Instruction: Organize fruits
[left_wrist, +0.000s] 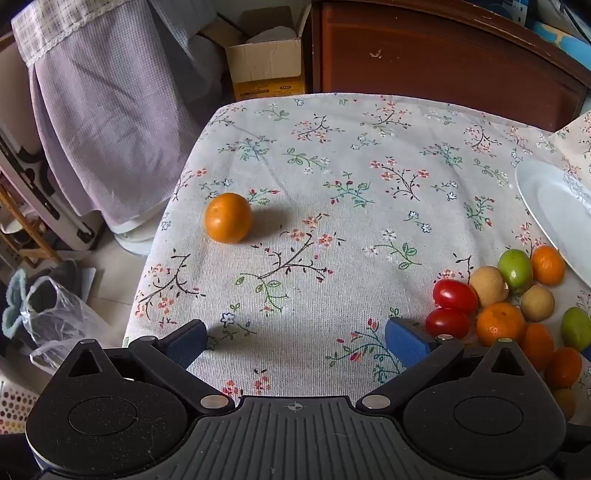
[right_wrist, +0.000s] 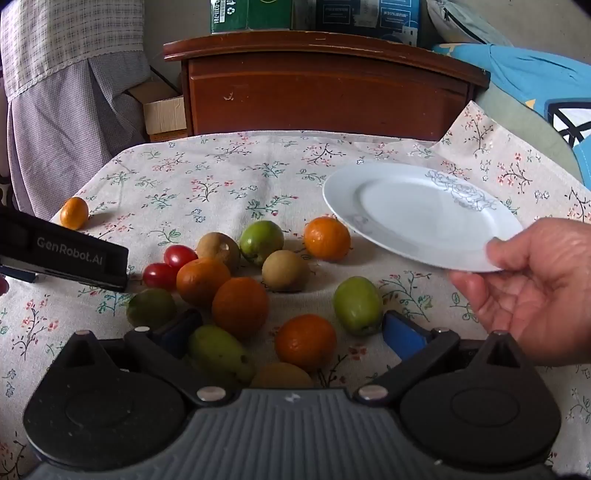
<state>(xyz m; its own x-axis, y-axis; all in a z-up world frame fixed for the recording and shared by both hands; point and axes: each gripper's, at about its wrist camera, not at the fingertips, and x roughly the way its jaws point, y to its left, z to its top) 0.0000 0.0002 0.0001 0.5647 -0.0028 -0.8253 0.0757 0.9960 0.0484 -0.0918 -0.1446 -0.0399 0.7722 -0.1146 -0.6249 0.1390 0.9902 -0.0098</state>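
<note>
A lone orange (left_wrist: 228, 218) lies near the left edge of the flowered tablecloth (left_wrist: 332, 166); the right wrist view shows this orange (right_wrist: 74, 213) far left. A pile of fruit sits mid-table: oranges (right_wrist: 240, 306), green fruits (right_wrist: 357, 304), brown fruits (right_wrist: 285, 275) and two red tomatoes (right_wrist: 180, 256). My left gripper (left_wrist: 297, 343) is open over bare cloth, left of the pile (left_wrist: 500, 323). My right gripper (right_wrist: 290, 334) is open low over the near side of the pile. A bare hand (right_wrist: 535, 288) holds a white plate (right_wrist: 417, 218) tilted above the cloth at the right.
A dark wooden cabinet (right_wrist: 325, 92) stands behind the table. A cardboard box (left_wrist: 266, 59) and lilac draped cloth (left_wrist: 103, 122) are at the back left. A plastic bag (left_wrist: 55, 321) lies on the floor past the table's left edge. The left gripper's black body (right_wrist: 66, 254) reaches in beside the tomatoes.
</note>
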